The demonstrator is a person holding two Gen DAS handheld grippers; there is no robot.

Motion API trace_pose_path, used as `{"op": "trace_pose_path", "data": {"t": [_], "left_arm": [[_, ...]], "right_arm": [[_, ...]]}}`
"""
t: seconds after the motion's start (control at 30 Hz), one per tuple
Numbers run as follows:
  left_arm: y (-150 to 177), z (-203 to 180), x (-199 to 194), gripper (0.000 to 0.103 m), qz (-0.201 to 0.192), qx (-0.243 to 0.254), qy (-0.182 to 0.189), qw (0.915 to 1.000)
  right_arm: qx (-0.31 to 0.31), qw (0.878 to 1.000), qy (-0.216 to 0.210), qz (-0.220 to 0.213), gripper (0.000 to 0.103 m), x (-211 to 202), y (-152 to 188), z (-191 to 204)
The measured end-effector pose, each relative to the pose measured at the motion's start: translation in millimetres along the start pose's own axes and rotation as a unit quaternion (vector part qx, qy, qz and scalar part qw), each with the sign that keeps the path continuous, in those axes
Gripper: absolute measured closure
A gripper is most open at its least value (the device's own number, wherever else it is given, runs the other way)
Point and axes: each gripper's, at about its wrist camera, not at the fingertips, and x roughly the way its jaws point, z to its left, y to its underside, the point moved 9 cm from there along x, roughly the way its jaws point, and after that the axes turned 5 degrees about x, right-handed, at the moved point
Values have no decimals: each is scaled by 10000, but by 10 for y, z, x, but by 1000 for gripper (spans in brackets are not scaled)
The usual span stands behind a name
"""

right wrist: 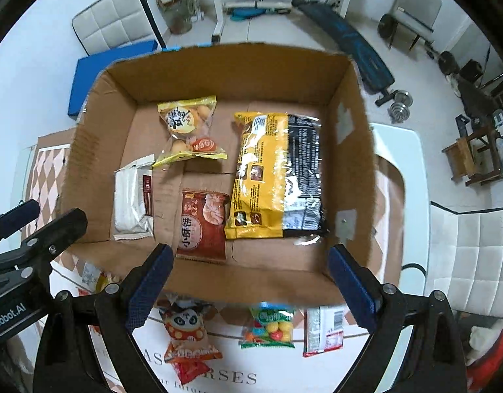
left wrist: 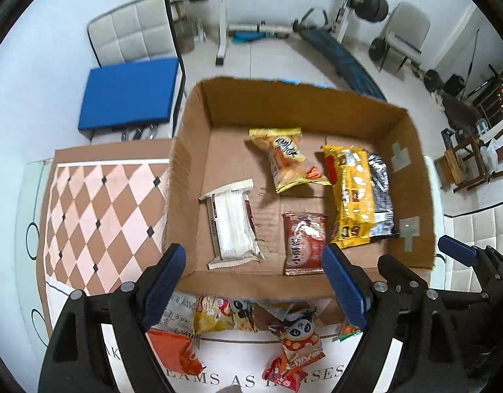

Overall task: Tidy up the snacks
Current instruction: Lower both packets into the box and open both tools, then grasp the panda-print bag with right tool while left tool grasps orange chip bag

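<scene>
While both are held just short of the near wall of the cardboard box (right wrist: pixel 218 281), the left gripper (left wrist: pixel 254 281) and the right gripper (right wrist: pixel 251 281) are seen with jaws spread wide and nothing between them. Inside the box, from left to right, a white packet (right wrist: pixel 133 196), a yellow bun bag (right wrist: pixel 189 127), a red-brown packet (right wrist: pixel 202 222) and a large yellow-and-black pack (right wrist: pixel 277 177) are laid flat. In front of the box, on the surface (right wrist: pixel 284 370), a panda packet (right wrist: pixel 186 330), a candy bag (right wrist: pixel 271 327) and a white-and-red packet (right wrist: pixel 323 330) are left loose.

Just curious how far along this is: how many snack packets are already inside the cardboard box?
4: a white wrapped bar at left, a yellow biscuit bag at the back, a red-brown packet in front, a large yellow-and-black pack at right.
</scene>
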Motion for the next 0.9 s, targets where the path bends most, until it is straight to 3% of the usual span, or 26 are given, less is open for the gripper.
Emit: {"op": "trace_pose_path", "data": {"t": [0.33, 0.53, 0.73, 0.77, 0.8, 0.9], "left_arm": [[182, -121, -672, 18, -788, 26, -23, 9969], [302, -159, -956, 18, -1031, 26, -75, 9946], [483, -147, -976, 18, -924, -143, 115, 9955], [512, -140, -947, 15, -866, -171, 194, 9959], [543, -127, -905, 5, -790, -205, 267, 9963], [670, -47, -775, 3, -641, -350, 361, 9967]], "right_arm": [[177, 9977, -14, -661, 5, -641, 303, -110], [322, 9954, -165, -885, 5, -963, 479, -174], [462, 9941, -368, -907, 5, -1108, 614, -192], [479, 9943, -416, -857, 5, -1095, 641, -184], [478, 9946, -438, -805, 5, -1072, 670, -174], [526, 9957, -545, -540, 5, -894, 804, -131]]}}
